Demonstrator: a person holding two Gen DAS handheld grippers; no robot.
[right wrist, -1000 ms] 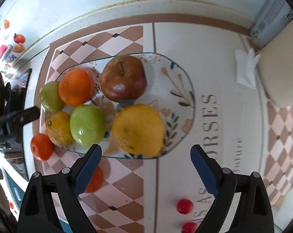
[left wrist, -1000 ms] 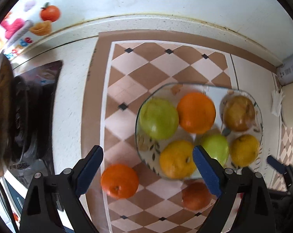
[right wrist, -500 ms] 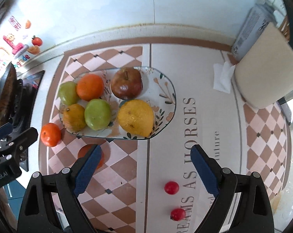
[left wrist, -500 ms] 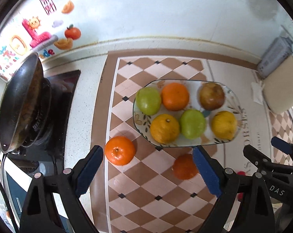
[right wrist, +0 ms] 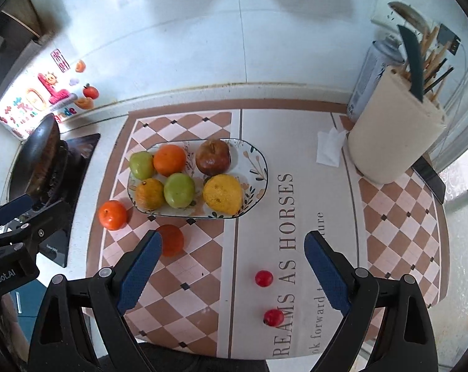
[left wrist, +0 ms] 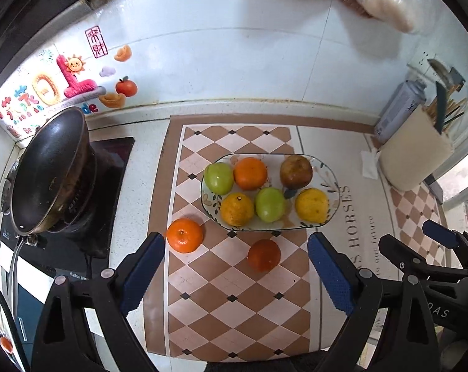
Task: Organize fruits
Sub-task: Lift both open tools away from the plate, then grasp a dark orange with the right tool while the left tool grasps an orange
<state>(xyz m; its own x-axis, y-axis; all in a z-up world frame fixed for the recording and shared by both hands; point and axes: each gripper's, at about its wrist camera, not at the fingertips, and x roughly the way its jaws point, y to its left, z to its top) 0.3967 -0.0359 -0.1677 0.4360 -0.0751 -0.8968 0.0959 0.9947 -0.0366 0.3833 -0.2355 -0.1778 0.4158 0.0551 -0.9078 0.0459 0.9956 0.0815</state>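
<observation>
A kitchen counter (left wrist: 134,167) under a white tiled wall is covered by a checkered mat (left wrist: 234,279), with a dark pan (left wrist: 51,170) on a stove at the left of both views and a cream utensil holder (right wrist: 392,142) at the upper right. In the middle of the left wrist view an oval plate (left wrist: 333,183) holds six fruits in two rows: a green apple (left wrist: 218,178), an orange (left wrist: 250,173) and a brownish apple (left wrist: 296,172) in the back row, a yellow-orange citrus (left wrist: 237,209), a second green apple (left wrist: 270,204) and a lemon-yellow fruit (left wrist: 312,205) in the front row. Two more oranges lie on the mat below the plate: a bright orange (left wrist: 184,235) at its lower left, near the rim, and a darker orange (left wrist: 264,254) below the plate's middle. Two small red fruits (right wrist: 264,278) sit on the mat's lettered part, low in the right wrist view. The left gripper (left wrist: 235,276) has its fingers wide apart and holds nothing; the right gripper (right wrist: 232,271) is likewise spread and empty.
</observation>
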